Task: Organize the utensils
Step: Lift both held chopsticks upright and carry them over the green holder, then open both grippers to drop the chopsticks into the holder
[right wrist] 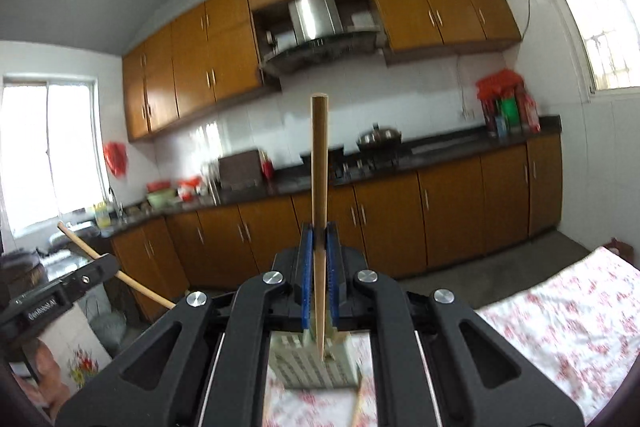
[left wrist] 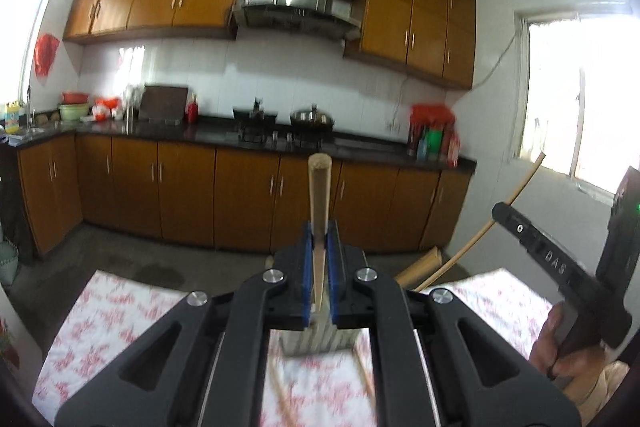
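Above the floral cloth (left wrist: pixel 120 311) and slotted holder (right wrist: pixel 312 363), both jaws clamp chopsticks (left wrist: pixel 319 211), kitchen cabinets (left wrist: pixel 240 195) behind

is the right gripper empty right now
No, the right gripper is shut on a wooden chopstick, which sticks up between its blue pads.

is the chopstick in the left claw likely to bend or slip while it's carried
Probably stiff: the chopstick stays straight past the left claw. It looks thin and light. Smooth and tapered between narrow pads, so it might pivot or slide.
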`<action>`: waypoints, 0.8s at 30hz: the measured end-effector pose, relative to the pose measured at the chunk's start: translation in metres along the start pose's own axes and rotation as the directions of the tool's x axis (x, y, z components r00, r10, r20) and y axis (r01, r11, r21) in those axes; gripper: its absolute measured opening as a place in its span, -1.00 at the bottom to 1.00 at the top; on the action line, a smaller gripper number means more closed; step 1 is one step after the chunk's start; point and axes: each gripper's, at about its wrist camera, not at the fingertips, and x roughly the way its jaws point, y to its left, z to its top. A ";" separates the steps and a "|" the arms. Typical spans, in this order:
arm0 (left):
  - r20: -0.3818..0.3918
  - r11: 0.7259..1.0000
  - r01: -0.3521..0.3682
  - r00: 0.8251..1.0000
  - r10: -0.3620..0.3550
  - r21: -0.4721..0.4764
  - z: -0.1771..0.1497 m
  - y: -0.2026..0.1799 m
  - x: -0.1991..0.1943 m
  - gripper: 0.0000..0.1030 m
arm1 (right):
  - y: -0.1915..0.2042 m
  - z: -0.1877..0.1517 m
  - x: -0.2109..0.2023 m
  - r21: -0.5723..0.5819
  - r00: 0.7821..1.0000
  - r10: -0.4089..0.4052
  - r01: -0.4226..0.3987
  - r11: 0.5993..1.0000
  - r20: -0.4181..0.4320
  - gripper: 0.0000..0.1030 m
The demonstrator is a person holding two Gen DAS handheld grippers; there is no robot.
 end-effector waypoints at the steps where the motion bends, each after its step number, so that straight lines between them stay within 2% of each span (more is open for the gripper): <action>1: 0.013 1.000 -0.006 1.000 0.006 0.002 0.002 -0.002 0.003 -0.84 | 0.000 0.001 0.004 0.000 1.000 0.000 0.000 1.000 0.013 -0.85; 6: 0.030 0.998 -0.041 0.999 0.040 0.045 0.000 -0.014 0.038 -0.84 | 0.000 -0.010 0.031 -0.019 1.000 -0.013 0.014 1.000 0.026 -0.85; 14: -0.063 0.999 -0.037 0.997 0.038 0.017 -0.033 -0.004 0.089 -0.84 | -0.006 -0.042 0.071 -0.018 0.993 -0.029 0.028 0.999 -0.118 -0.84; 16: -0.074 0.999 -0.036 0.997 0.036 0.001 -0.037 0.000 0.092 -0.81 | -0.004 -0.045 0.068 -0.025 0.991 -0.025 0.021 0.999 -0.129 -0.71; 18: -0.072 0.999 -0.029 0.997 0.028 -0.012 -0.037 0.003 0.092 -0.73 | -0.005 -0.043 0.060 -0.033 0.992 -0.032 0.028 0.999 -0.120 -0.19; 21: -0.046 0.999 -0.030 0.999 0.029 -0.026 -0.035 0.008 0.082 -0.50 | -0.002 -0.037 0.047 -0.048 0.994 -0.036 0.032 0.998 -0.101 -0.17; 24: -0.020 0.998 -0.032 0.999 0.031 -0.046 -0.032 0.015 0.062 -0.39 | -0.008 -0.032 0.029 -0.040 0.994 -0.049 0.045 0.998 -0.094 -0.15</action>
